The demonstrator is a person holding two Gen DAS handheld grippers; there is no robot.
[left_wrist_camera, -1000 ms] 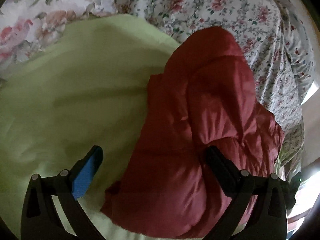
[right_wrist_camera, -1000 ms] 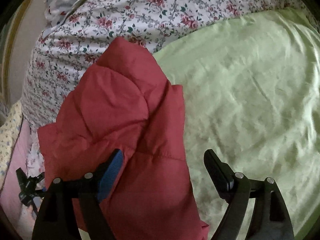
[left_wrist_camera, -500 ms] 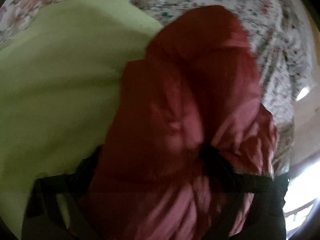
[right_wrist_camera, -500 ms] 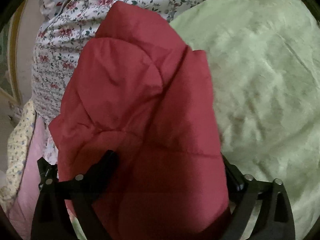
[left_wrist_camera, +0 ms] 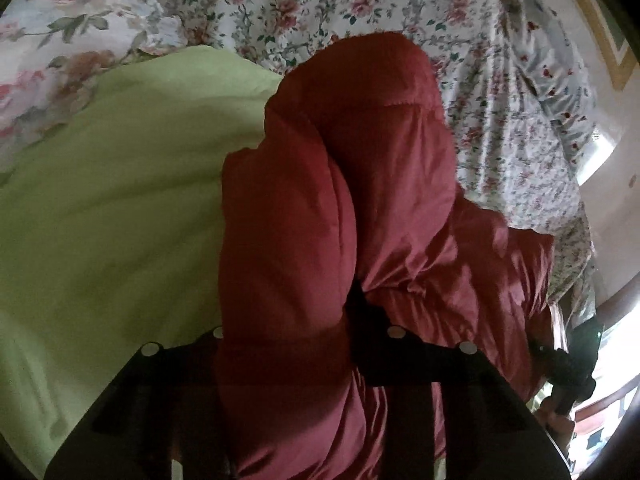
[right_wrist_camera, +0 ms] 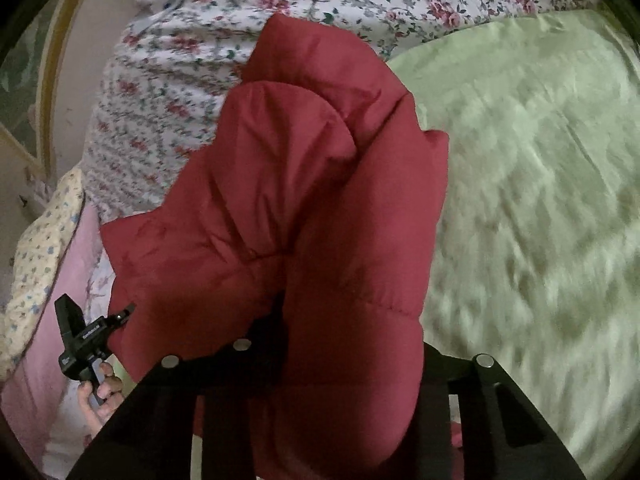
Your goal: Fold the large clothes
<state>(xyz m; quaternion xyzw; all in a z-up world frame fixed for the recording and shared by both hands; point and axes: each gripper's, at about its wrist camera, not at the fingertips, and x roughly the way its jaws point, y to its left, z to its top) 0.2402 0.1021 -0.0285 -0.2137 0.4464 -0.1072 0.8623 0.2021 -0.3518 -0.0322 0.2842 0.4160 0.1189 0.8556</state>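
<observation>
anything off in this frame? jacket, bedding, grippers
Nothing stands out. Both jaws are closing on the red puffer jacket, left gripper and right gripper each with padding bunched between them. The green sheet is only wrinkled.

Dim room, bright glare at the window edge, heavy fisheye curving, slight motion blur

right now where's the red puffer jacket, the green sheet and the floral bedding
red puffer jacket (left_wrist_camera: 392, 152): left wrist view, on its quilted upper panel
green sheet (right_wrist_camera: 540, 160): right wrist view, on a bare wrinkled stretch right of the jacket
floral bedding (left_wrist_camera: 304, 4): left wrist view, on the rose print above the jacket
</observation>
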